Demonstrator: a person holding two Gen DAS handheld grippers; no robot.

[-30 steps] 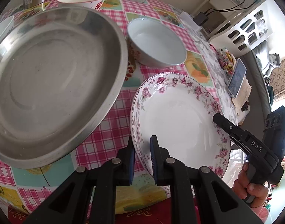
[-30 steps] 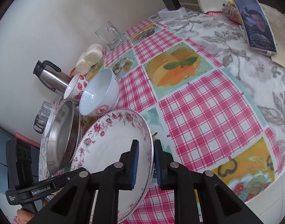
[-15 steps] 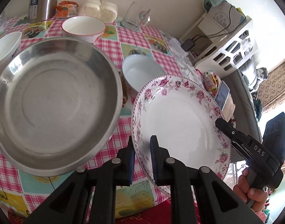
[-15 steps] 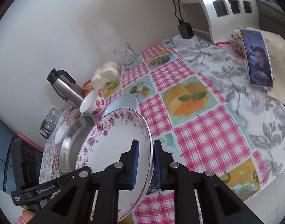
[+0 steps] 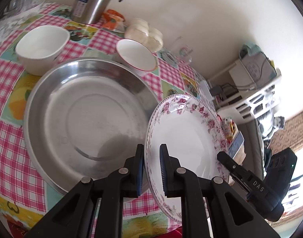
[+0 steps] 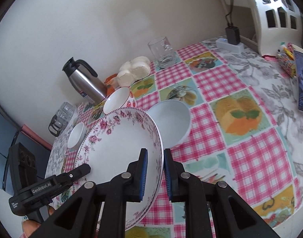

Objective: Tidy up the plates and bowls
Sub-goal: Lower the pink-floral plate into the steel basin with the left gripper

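Left wrist: floral plate (image 5: 187, 138) rim overlaps steel pan (image 5: 88, 119) edge.

Two plates show: one floral china plate (image 5: 187, 136) and one large steel plate (image 5: 88, 119). There are three white bowls: one with a red rim (image 5: 136, 56), one plain one (image 5: 42, 47) on the far side of the steel plate, and one wider one (image 6: 171, 123) seen only in the right wrist view. Also on the desk (image 6: 248, 154) are one steel flask (image 6: 84, 81), one clear glass mug (image 6: 162, 52), one cluster of small glasses (image 6: 61, 117) too blurred to count, one bag of white buns (image 6: 134, 70) and one phone (image 6: 302, 85); two tools are in view, the left tool (image 5: 151, 163) and the right tool (image 6: 154, 165).
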